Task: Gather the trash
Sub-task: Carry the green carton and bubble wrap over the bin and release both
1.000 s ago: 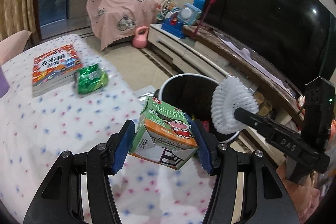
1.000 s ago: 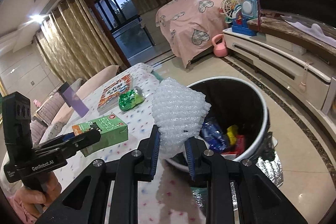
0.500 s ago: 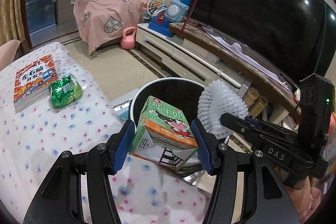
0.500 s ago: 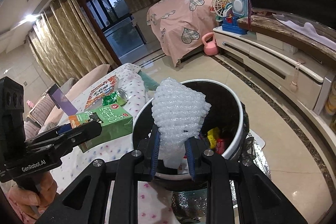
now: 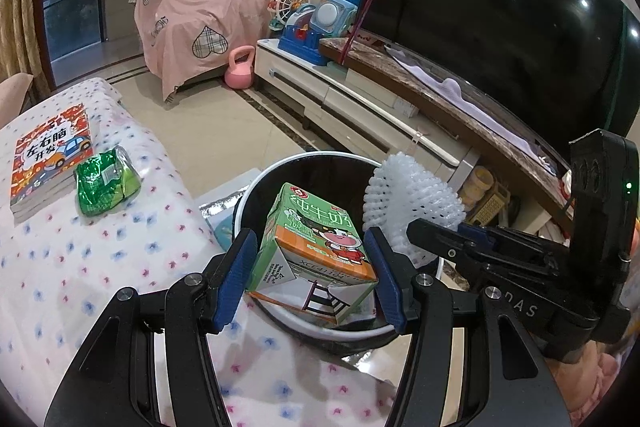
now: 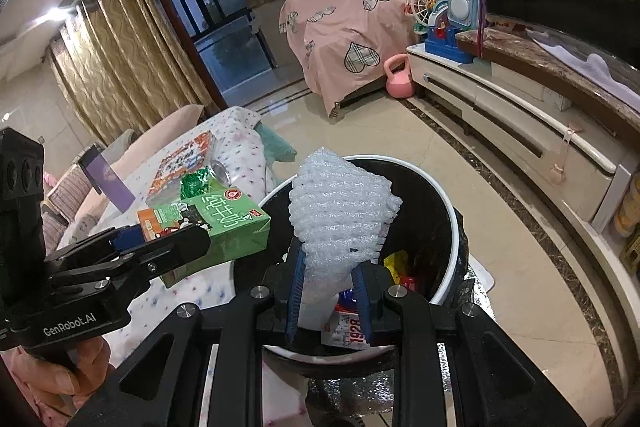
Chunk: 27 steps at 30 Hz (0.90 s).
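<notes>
My left gripper (image 5: 312, 269) is shut on a green and orange milk carton (image 5: 316, 251), held over the near rim of a black trash bin with a white rim (image 5: 280, 163). My right gripper (image 6: 328, 291) is shut on a white foam net sleeve (image 6: 340, 215), held above the same bin (image 6: 448, 211). In the right wrist view the carton (image 6: 224, 223) and the left gripper (image 6: 160, 251) appear at left. In the left wrist view the foam sleeve (image 5: 408, 195) and the right gripper (image 5: 432, 231) show at right. Coloured wrappers (image 6: 396, 263) lie inside the bin.
A table with a dotted white cloth (image 5: 80, 267) holds a crumpled green wrapper (image 5: 106, 183) and a red children's book (image 5: 50, 151). A TV stand (image 5: 360, 107) with a large TV (image 5: 500, 35) runs along the right. A pink kettlebell (image 5: 240, 69) sits on the floor.
Both grippers have moved from over the table toward the bin, which now sits directly under the carton and the foam sleeve. Both grips are unchanged.
</notes>
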### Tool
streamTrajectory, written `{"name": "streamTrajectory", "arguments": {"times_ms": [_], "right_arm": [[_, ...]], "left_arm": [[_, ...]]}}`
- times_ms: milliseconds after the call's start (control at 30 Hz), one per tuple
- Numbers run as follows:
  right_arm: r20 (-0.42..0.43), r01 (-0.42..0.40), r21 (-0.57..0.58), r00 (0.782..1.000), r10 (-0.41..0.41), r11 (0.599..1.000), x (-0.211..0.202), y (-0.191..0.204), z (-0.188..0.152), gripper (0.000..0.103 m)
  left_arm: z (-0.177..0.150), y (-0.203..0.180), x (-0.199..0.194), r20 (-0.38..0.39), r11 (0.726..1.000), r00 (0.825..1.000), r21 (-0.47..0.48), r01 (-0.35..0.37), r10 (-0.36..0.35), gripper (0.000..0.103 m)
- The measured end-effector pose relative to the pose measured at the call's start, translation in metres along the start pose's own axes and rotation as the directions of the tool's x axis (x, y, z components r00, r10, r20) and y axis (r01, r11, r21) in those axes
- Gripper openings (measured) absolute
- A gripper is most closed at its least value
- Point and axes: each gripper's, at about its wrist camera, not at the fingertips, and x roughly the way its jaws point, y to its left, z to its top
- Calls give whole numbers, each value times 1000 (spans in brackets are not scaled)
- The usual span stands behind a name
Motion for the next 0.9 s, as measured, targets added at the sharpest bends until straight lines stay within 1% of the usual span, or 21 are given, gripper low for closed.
{"name": "streamTrajectory", "arguments": {"times_ms": [433, 600, 767, 833, 900], "right_arm": [[-49, 34, -10, 998, -35, 999, 11, -12, 5, 23], [-72, 42, -7, 996, -43, 999, 17, -18, 6, 24], [-89, 48, -16, 995, -49, 999, 20, -19, 5, 24], [-94, 53, -20, 994, -54, 998, 21, -20, 5, 25], [-101, 64, -20, 993, -65, 998, 23, -21, 6, 27]], "left_arm": [[0, 3, 22, -46, 1000, 999, -3, -10, 10, 56], [-1, 3, 33, -76, 1000, 997, 2, -14, 14, 56], [-2, 1, 36, -82, 1000, 996, 7, -16, 17, 56], [-1, 2, 37, -86, 1000, 996, 8, -17, 18, 56], [-1, 2, 38, -100, 1000, 995, 2, -3, 3, 57]]}}
